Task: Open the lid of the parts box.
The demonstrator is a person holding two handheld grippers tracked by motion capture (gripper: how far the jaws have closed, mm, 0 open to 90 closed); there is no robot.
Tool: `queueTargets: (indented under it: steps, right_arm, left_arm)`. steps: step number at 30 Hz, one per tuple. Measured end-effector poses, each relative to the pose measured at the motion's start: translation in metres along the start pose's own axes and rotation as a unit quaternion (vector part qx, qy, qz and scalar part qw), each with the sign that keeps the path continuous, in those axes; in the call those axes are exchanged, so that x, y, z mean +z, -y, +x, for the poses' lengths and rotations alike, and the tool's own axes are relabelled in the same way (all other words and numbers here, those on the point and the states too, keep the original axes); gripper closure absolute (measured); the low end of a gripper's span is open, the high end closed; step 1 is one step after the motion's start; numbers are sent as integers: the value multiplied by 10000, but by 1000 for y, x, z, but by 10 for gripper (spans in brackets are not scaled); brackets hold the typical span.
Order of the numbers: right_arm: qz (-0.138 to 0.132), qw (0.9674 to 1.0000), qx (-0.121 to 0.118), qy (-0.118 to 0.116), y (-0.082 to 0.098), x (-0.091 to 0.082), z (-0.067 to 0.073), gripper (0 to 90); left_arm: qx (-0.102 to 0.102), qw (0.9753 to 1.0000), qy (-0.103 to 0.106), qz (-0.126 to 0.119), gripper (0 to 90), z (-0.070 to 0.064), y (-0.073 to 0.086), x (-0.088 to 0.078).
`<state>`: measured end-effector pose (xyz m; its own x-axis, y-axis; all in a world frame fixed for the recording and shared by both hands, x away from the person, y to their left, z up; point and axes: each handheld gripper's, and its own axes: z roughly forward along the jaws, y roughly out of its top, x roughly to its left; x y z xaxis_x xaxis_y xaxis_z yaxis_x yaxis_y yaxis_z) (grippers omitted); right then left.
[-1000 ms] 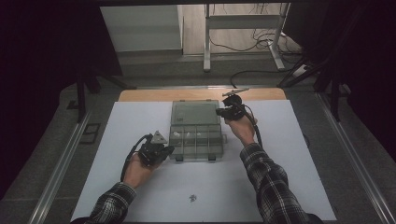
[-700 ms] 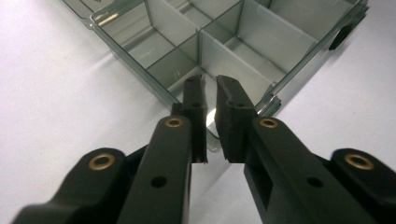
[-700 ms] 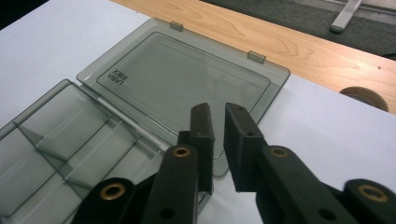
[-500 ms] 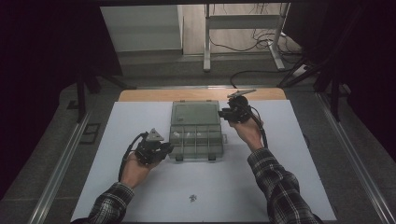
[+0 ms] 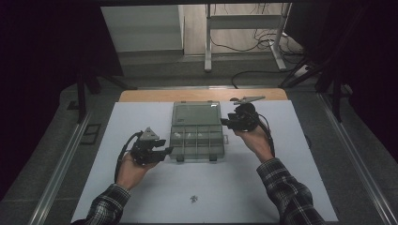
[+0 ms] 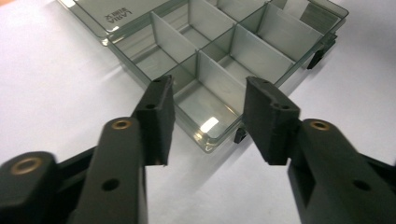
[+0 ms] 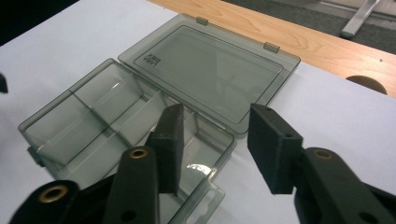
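A smoky clear compartment box (image 5: 196,140) lies open on the white mat, its lid (image 5: 196,114) folded flat toward the far side. My left gripper (image 5: 165,152) sits at the box's near left corner. Its jaws have just been opening and stand apart, with nothing pressed between them. In the left gripper view the gripper (image 6: 210,93) looks onto the corner compartments (image 6: 224,51). My right gripper (image 5: 226,123) hovers at the box's right edge, its jaws likewise just opened and empty. In the right gripper view the gripper (image 7: 217,116) faces the tray (image 7: 93,121) and lid (image 7: 210,65).
A few tiny dark parts (image 5: 193,198) lie on the mat (image 5: 291,187) near its front edge. A strip of wooden tabletop (image 5: 155,95) shows behind the mat. Metal rails (image 5: 61,173) run along both sides, with cables and a stand on the floor beyond.
Both grippers' jaws have gone from shut to apart. The right hand has drawn a little to the right, away from the lid. The left hand has stayed in place.
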<state>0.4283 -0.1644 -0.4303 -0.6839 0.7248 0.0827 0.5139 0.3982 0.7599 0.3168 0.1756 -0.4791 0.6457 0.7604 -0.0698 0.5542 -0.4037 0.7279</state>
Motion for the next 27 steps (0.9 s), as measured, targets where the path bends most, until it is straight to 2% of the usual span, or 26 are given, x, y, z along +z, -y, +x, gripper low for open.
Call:
queueTargets:
  steps: [5, 7, 9, 12, 13, 18, 20, 21, 23, 27]
  right_arm:
    - [-41, 10000, -21, -13, 8, -11, 4, 459]
    - [-42, 10000, -31, -24, 9, -12, 5, 451]
    - [-60, 10000, -38, -39, 16, -17, 7, 398]
    - [-97, 9999, -61, -18, 20, -21, 9, 364]
    - [-90, 9999, -109, 31, 23, -24, 10, 316]
    - [-148, 9997, -161, 55, 28, -31, 14, 228]
    - [-155, 9996, -187, 106, 31, -35, 16, 200]
    - [-157, 9996, -207, 140, 35, -37, 18, 173]
    - [-153, 9995, -208, 152, 36, -38, 18, 158]
    - [-190, 9993, -257, 178, 44, -45, 22, 92]
  left_arm:
    - [24, 9999, -96, 43, 440, 0, 2, -5]
    - [4, 9999, -101, 33, 428, 0, 3, -6]
    - [-10, 9999, -102, 31, 383, 1, 3, -9]
    - [-5, 9999, -109, 47, 329, 1, 4, -10]
    - [-5, 9999, -93, 71, 306, 0, 4, -10]
    - [52, 9999, -72, 60, 236, -2, 5, -15]
    - [4, 10000, -65, 6, 226, -3, 5, -19]
    - [-16, 10000, 12, -36, 187, -4, 5, -22]
    - [-22, 10000, 0, -58, 180, -4, 4, -24]
    - [-51, 9999, 106, -100, 157, -4, 5, -30]
